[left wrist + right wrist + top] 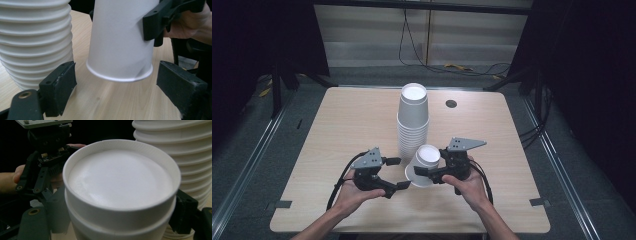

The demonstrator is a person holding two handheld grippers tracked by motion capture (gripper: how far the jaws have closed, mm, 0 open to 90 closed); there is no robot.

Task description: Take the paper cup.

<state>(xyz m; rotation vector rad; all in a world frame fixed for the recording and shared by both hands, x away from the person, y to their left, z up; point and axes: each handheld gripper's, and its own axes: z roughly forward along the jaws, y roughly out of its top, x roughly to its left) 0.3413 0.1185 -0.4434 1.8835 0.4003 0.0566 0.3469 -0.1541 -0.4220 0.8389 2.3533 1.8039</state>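
Observation:
A tall stack of upside-down white paper cups (pixel 413 120) stands at mid-table. Just in front of it, my right gripper (pixel 431 161) is shut on a white cup (pixel 424 167), base up and tilted, its rim lifted off the wood. In the right gripper view the cup's base (pixel 120 182) sits between my jaws, and a seam suggests two nested cups. My left gripper (pixel 398 173) is open. In the left gripper view its jaws flank the cup's rim (pixel 120 77) without touching, and the stack (pixel 35 42) rises at the left.
The wooden table (pixel 342 125) has bare room left and right of the stack. A dark round grommet (pixel 451 104) lies near the far edge. Cables (pixel 452 65) trail on the floor behind, and black curtains stand on both sides.

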